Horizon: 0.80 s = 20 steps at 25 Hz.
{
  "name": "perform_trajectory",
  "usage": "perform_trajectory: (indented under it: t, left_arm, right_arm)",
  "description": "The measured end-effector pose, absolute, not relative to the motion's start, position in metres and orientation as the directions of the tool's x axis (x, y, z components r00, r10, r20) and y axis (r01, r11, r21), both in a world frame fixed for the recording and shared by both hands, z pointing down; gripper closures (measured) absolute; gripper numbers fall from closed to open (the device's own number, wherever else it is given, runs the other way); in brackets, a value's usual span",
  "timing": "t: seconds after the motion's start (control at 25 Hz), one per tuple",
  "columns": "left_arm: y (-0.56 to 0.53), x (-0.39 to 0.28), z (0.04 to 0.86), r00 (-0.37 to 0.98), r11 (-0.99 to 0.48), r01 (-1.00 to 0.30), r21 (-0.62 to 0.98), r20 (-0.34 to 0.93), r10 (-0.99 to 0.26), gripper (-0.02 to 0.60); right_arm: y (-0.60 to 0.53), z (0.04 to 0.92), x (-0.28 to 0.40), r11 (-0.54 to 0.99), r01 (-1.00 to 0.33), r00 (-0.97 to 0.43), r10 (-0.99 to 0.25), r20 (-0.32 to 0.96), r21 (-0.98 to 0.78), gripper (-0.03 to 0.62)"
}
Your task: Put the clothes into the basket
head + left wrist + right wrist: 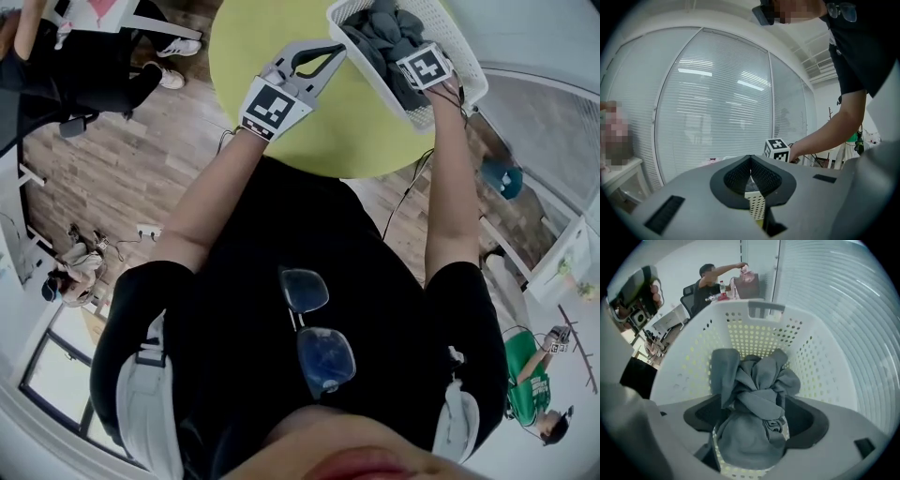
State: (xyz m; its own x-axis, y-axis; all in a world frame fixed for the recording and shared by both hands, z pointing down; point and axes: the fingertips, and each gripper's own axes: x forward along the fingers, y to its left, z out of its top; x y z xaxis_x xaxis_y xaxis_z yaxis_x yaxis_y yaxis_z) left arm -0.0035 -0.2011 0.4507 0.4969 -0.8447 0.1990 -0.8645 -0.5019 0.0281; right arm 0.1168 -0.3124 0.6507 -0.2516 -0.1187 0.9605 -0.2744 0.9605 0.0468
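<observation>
Wood-plank floor (pixel 122 159) runs under a round yellow-green table (pixel 356 141), and the work goes on at the table's far edge.

Nearest the person, the left gripper (pixel 339 49) reaches out low over the table. Its jaws are pressed together with nothing between the pads. Their tips sit right at the side of the white basket (pixel 469 80), though whether they touch it I cannot tell. It seems best kept there as a stop, so the basket cannot slide when the other gripper moves.

Further out, the right gripper (pixel 751 423) is down inside the basket with its jaws spread wide. The grey clothes (pixel 754 385), knotted into a bundle, sit in the gap between them. Bits of the perforated wall show past the cloth on both sides, so the pads do not appear to be squeezing it. The bundle looks as if it rests on the basket's bottom, so this seems to be the let-go.

To finish it cleanly, the jaws should stay wide and draw straight back along their own line. A sideways pull could catch the loose folds around the knot and drag the bundle back over the rim.

Beyond the basket stand slatted blinds, and a person is busy at a desk.
</observation>
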Motion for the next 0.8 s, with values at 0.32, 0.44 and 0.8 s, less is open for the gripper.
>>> perform_trajectory:
  t: [0.32,0.44,0.8]
  left_arm:
    - [-0.171,-0.011,0.429,0.469,-0.473,-0.881,0.026,0.191,-0.862,0.571]
    - [-0.16,-0.008,0.42,0.468,-0.474,-0.88,0.013,0.189,-0.863,0.571]
    - [-0.127,-0.016,0.39,0.479,-0.481,-0.876,0.028,0.16,-0.863,0.571]
  right_arm:
    - [-0.276,0.534,0.09,0.955,-0.296,-0.564,-0.188,0.804,0.016,0.189]
    - [-0.248,0.496,0.082,0.959,-0.282,-0.68,-0.194,0.707,-0.008,0.219]
    - [-0.173,0.404,0.059,0.936,-0.342,-0.905,-0.306,0.295,-0.078,0.564]
